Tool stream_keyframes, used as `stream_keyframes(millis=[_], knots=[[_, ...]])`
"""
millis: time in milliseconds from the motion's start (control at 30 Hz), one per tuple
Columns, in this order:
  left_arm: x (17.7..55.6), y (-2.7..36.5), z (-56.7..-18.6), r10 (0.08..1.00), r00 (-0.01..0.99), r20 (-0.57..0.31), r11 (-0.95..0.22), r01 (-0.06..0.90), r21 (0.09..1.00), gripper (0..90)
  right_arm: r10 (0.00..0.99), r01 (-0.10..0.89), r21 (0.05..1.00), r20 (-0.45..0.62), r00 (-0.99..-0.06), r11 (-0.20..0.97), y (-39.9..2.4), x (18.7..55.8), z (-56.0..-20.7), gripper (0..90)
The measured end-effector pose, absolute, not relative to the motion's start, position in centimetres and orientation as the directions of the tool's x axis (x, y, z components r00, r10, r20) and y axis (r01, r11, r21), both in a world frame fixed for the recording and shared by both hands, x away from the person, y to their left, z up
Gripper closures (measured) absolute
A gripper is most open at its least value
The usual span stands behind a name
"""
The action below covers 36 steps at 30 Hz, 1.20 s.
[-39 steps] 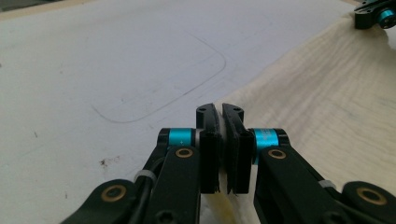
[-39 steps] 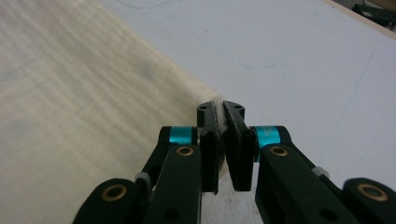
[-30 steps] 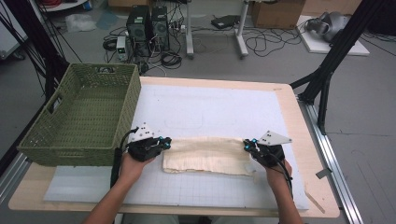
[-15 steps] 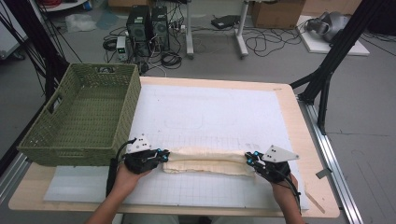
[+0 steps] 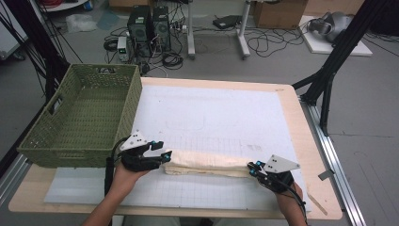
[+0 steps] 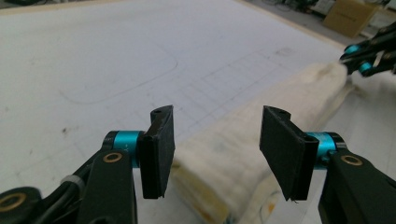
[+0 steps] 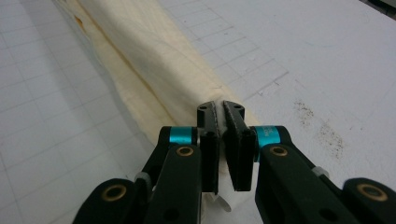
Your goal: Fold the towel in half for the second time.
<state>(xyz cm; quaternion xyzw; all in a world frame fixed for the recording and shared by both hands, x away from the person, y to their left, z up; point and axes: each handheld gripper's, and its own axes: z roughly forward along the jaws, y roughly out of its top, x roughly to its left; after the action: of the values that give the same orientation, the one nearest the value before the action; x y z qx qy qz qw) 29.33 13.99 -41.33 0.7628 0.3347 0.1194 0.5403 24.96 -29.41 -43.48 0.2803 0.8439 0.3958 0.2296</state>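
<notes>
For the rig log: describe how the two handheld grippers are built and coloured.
Left gripper and right gripper: black hinged arms with brass-coloured rivets, turquoise collars, flat black pads. Each carries a grey three-cornered plate on top and a trailing black cable. Forearms are bare.

Grey floor [image 5: 367, 117] with tangled cables [image 5: 263, 44], two computer towers [image 5: 149, 23], cardboard boxes [image 5: 275, 12], black frame struts [image 5: 339, 52].

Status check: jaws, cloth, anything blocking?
Left gripper jaws just opened, off the folded cream cloth. Right gripper shut on its other end. Green basket beside, nothing blocking.
</notes>
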Motion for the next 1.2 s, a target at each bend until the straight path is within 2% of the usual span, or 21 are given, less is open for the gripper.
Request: stream_keyframes(millis=[133,300,533,667,867,1067,1200], knots=[[29.7,12.0,-42.7,0.611,0.775,-0.162,-0.279,0.402,0.872,57.0,0.658,0.298,0.801,-0.152,-0.738,0.519,-29.4,24.7,-43.3,81.5],[29.8,10.9,-44.6,0.614,0.774,-0.151,-0.359,0.445,0.82,64.9,0.694,0.304,0.836,-0.121,-0.709,0.457,-30.1,24.1,-42.3,70.8],[29.6,10.6,-44.8,0.614,0.776,-0.141,-0.381,0.449,0.809,66.7,0.775,0.311,0.882,-0.09,-0.626,0.354,-29.1,24.8,-40.1,55.8],[29.5,10.9,-44.9,0.611,0.779,-0.141,-0.385,0.448,0.807,67.4,0.752,0.313,0.865,-0.105,-0.651,0.392,-26.4,26.3,-40.4,60.0],[29.3,11.2,-44.9,0.61,0.779,-0.145,-0.385,0.451,0.805,68.2,0.683,0.366,0.792,-0.087,-0.725,0.489,-23.2,27.2,-43.7,72.8],[29.2,11.5,-44.9,0.607,0.779,-0.157,-0.384,0.46,0.8,68.3,0.718,0.406,0.755,-0.122,-0.685,0.515,-25.5,27.0,-44.4,73.2],[29.0,11.7,-44.9,0.604,0.781,-0.159,-0.385,0.46,0.8,68.6,0.758,0.435,0.764,-0.107,-0.644,0.477,-27.7,26.7,-44.6,72.6]])
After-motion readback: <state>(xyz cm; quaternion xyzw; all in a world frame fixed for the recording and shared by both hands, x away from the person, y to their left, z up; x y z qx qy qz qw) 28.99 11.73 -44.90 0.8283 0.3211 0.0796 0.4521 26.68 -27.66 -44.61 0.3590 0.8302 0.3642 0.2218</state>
